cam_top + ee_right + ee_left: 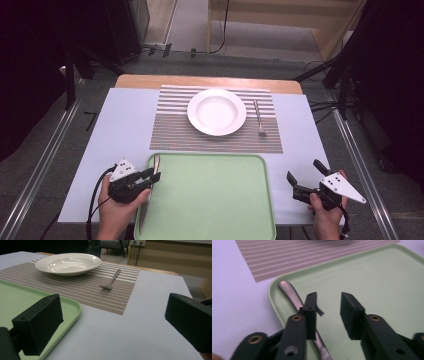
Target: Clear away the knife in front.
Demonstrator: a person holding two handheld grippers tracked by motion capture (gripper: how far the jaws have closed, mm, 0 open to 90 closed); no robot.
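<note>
Left gripper view gives us a slim, dull-silver knife [294,296] lying along the green tray's [372,282] left edge; our left hand-held gripper [328,303] hangs spread just above it, pinching nothing.

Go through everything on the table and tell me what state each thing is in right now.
Knife: lying flat at the tray's left edge, not gripped.
Left tool: open, above the knife.
Right tool: open, holding nothing.
Tray: flat, bare apart from the knife.
Plate: upright, bare.
Fork: lying on the mat.
</note>
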